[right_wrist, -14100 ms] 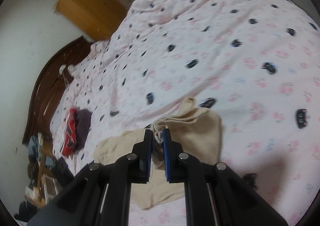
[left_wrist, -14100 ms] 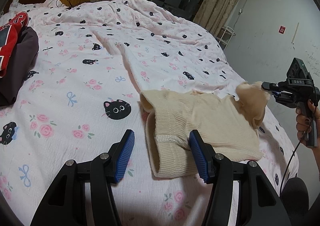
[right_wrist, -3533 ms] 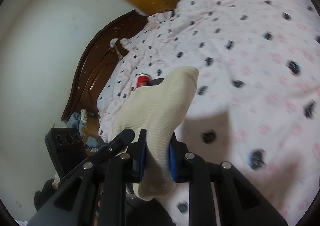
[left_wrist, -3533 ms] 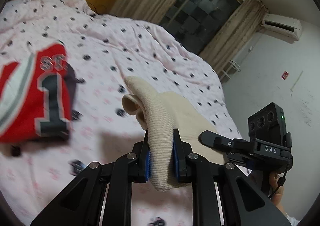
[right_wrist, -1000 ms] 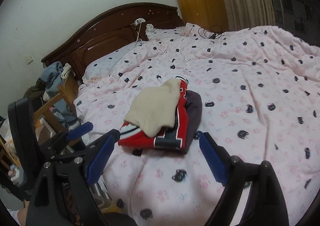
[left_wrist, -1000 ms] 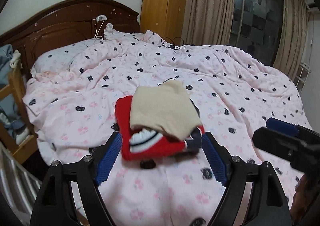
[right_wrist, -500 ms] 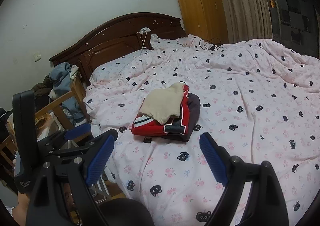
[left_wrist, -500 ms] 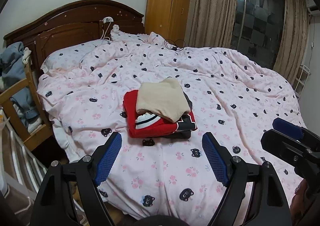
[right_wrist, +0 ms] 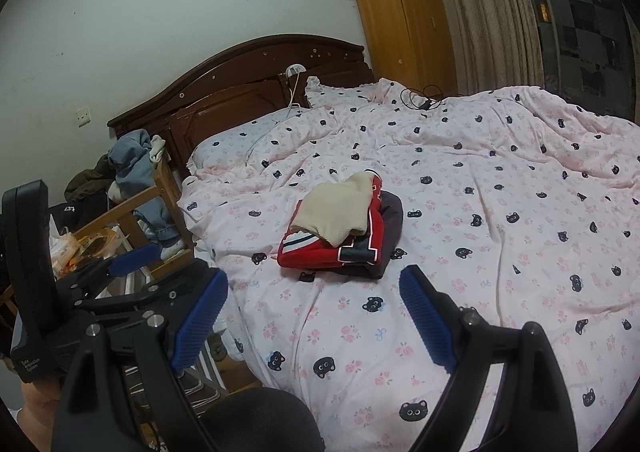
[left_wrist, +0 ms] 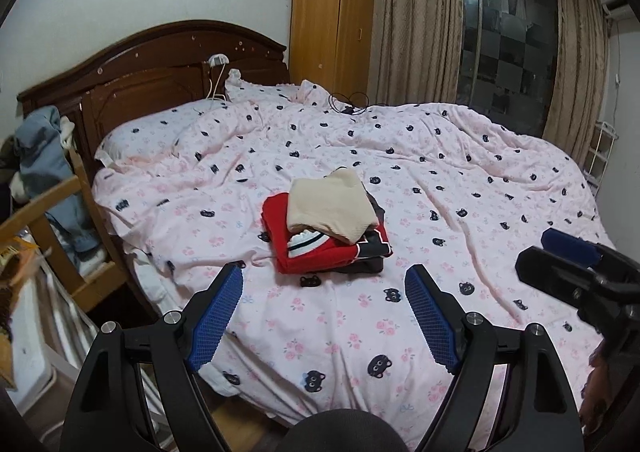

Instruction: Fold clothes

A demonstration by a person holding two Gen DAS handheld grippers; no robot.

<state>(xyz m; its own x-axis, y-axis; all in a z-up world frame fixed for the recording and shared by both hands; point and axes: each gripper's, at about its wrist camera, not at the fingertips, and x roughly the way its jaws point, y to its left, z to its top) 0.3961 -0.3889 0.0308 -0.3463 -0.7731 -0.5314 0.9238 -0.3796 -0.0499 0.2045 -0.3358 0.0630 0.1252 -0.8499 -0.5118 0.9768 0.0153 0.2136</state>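
A folded cream sweater [left_wrist: 330,204] lies on top of a folded red jersey [left_wrist: 320,252] and a dark garment [right_wrist: 390,236], on the pink cat-print bed [left_wrist: 460,212]. Its lettering is unreadable. Left gripper [left_wrist: 322,316] and right gripper [right_wrist: 312,322] both stand wide, holding nothing.

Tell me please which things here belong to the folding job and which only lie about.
Belonging to the job:
- folded cream knitted sweater
- folded red jersey beneath it
- dark folded garment at the bottom
- pink cat-print bedcover they lie on

Lying about:
- blue jeans on the wooden chair
- black cable
- orange wooden wardrobe
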